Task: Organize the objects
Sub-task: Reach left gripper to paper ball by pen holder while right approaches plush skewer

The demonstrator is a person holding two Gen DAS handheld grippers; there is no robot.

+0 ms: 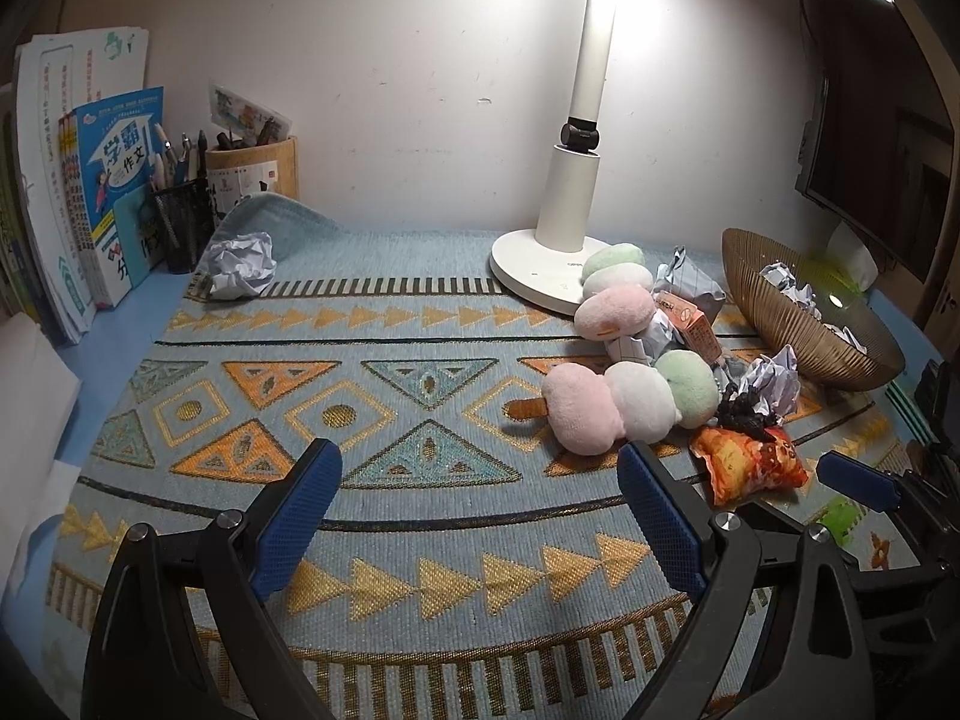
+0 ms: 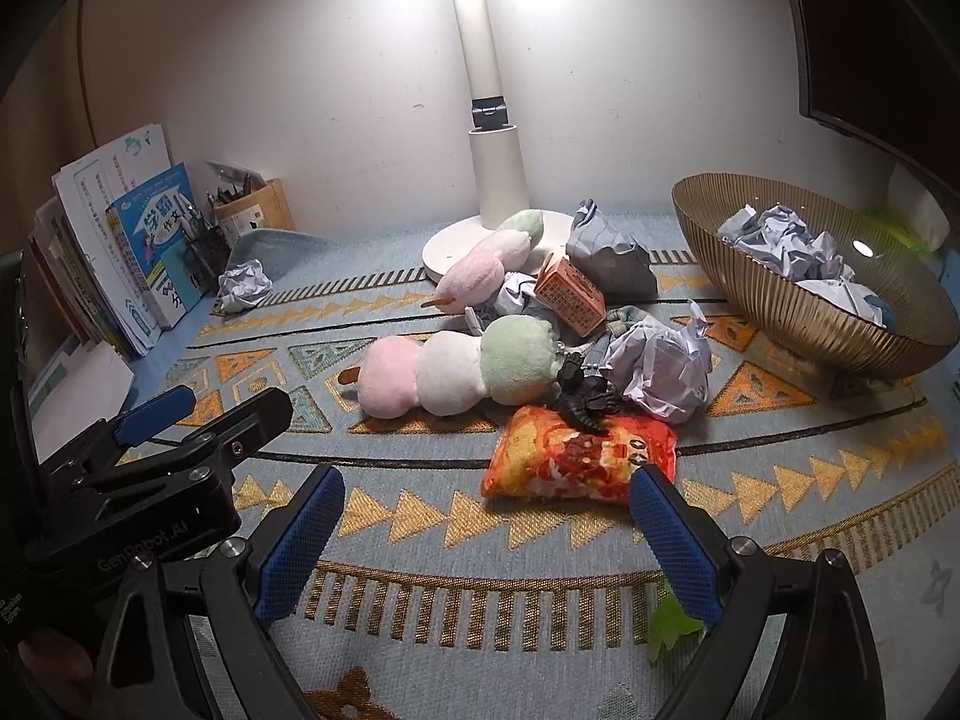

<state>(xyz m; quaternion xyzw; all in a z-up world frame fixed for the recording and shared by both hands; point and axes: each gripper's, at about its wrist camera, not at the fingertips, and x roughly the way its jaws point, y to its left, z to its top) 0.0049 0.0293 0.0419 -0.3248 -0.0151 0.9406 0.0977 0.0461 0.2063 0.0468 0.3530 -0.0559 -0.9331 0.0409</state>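
A pile lies on the patterned mat (image 1: 390, 324): two plush dango skewers (image 1: 630, 399) (image 2: 462, 372), an orange snack bag (image 1: 750, 462) (image 2: 576, 462), a small orange box (image 2: 567, 294), a black figure (image 2: 585, 399) and crumpled paper balls (image 2: 657, 369). Another paper ball (image 1: 240, 264) lies far left. A gold bowl (image 2: 798, 318) at the right holds crumpled paper. My left gripper (image 1: 477, 507) is open and empty, left of the pile. My right gripper (image 2: 489, 531) is open and empty, just before the snack bag.
A white lamp base (image 1: 528, 264) stands behind the pile. Books (image 1: 78, 204) and pen holders (image 1: 252, 174) line the back left by the wall. A dark monitor (image 1: 870, 120) is at the right. A green scrap (image 2: 672, 624) lies near my right gripper.
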